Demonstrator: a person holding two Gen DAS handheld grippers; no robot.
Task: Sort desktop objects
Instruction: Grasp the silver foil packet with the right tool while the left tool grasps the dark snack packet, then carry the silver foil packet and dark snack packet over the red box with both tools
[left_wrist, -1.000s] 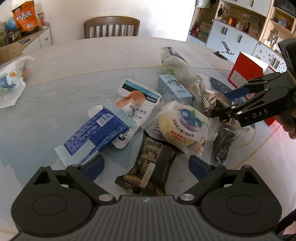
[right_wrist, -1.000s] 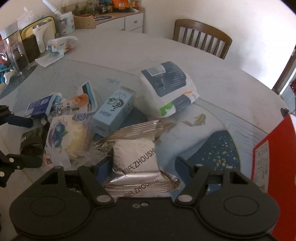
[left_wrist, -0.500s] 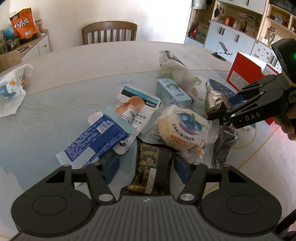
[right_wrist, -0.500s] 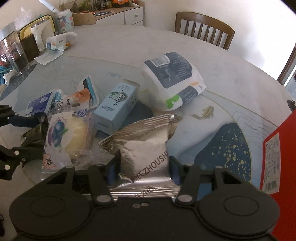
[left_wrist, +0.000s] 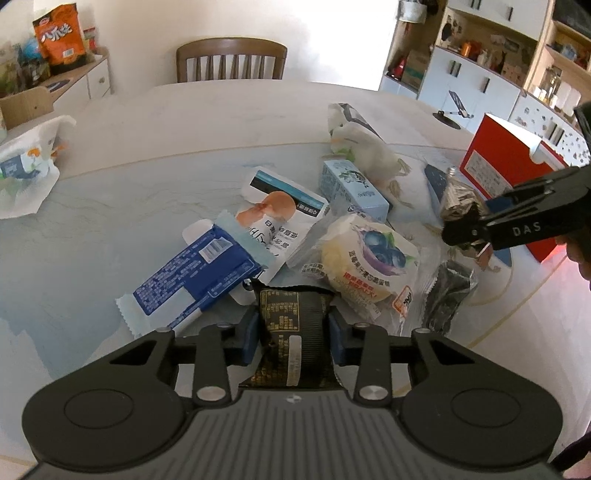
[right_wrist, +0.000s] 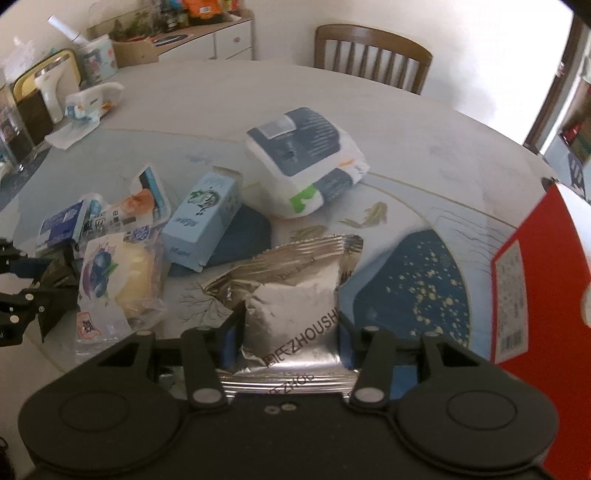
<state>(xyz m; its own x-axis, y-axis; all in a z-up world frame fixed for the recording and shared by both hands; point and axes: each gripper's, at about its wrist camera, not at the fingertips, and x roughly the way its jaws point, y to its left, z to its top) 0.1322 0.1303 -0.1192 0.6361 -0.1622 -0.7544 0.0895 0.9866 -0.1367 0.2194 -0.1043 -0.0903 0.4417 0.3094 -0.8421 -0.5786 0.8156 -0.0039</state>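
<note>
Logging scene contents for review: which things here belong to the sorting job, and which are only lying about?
Job:
left gripper, jaws just closed on the black snack packet
right gripper, jaws just closed on the silver pouch
blueberry cake pack
light blue carton
blue wrapper

Lying about:
red box
chair

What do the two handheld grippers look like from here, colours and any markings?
Both are matte black plastic with ribbed tops, two round discs, silver pivot screws and blue finger pads. The left gripper shows those blue pads clearly. The right gripper looks the same, and the left view shows white letters "DAS" on its side.
</note>
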